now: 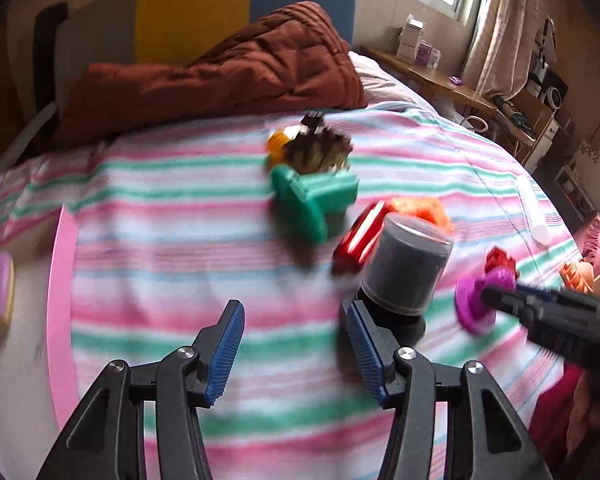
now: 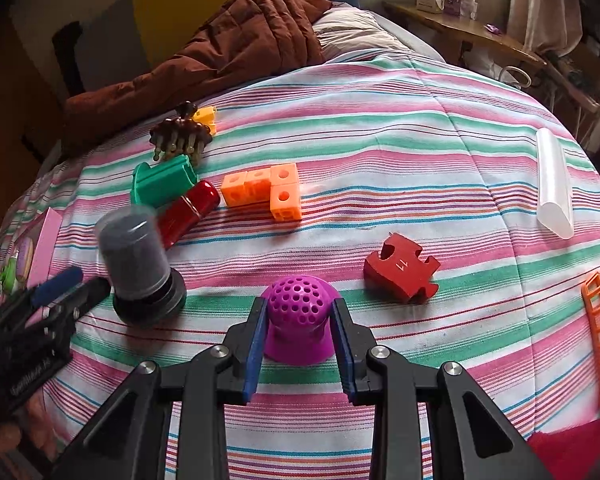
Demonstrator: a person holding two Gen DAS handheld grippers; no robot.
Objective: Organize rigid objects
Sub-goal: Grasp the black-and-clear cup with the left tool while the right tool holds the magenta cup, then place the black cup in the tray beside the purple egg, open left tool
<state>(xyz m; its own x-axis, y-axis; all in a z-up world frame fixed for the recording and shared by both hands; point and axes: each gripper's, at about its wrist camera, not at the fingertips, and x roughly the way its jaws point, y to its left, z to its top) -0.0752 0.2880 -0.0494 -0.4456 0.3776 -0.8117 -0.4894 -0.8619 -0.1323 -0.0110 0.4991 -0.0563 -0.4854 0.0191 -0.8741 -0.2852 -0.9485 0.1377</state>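
Your left gripper [image 1: 296, 350] hangs with its jaws wide and nothing between them, just beside the dark capped cylinder [image 2: 138, 258] standing upright on the striped bedspread [image 2: 380, 128]. That cylinder looks stiff, smooth and tippy, so take it low on its sides. To the right, your right gripper [image 2: 300, 334] is narrowed onto the purple perforated dome [image 2: 298, 308]; judged light and rigid, its flared base suits the pads.

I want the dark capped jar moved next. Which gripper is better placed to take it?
Left. The left gripper is open and empty right beside the dark jar; the right gripper is shut on the purple perforated piece.
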